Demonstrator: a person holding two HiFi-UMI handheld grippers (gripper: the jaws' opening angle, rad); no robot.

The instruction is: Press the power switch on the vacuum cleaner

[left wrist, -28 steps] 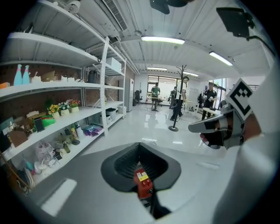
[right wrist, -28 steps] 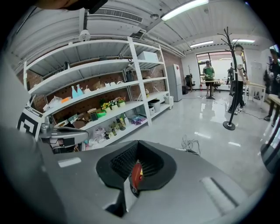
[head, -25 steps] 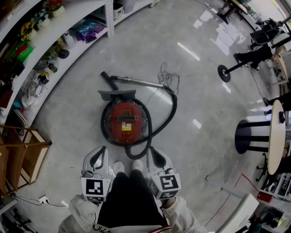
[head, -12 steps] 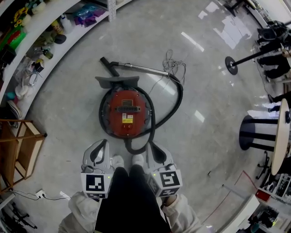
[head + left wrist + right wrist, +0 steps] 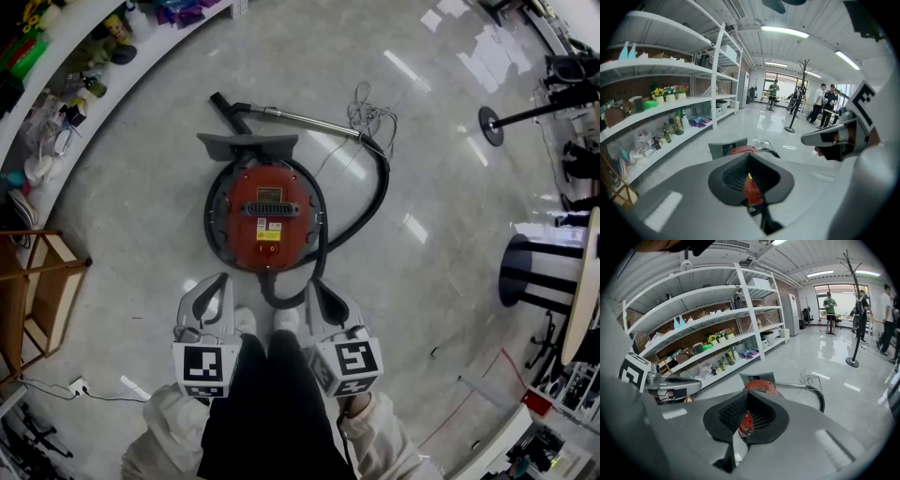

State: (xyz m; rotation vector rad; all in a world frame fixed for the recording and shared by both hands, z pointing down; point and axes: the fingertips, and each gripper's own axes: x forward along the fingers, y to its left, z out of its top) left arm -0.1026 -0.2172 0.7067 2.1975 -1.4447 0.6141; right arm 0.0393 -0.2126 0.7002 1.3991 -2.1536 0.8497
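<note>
On the floor, one vacuum cleaner sits beyond two closed tongs.

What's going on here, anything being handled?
A person stands over a round red canister vacuum cleaner on the glossy grey floor, with its black hose looped beside it. They hold the left tool and the right tool low by their feet. Both are shut, empty, and neither touches the vacuum.

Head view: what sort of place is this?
Probably a large indoor test or demo space: long white shelving stocked with household goods, a red vacuum cleaner on a glossy floor, a coat stand.
</note>
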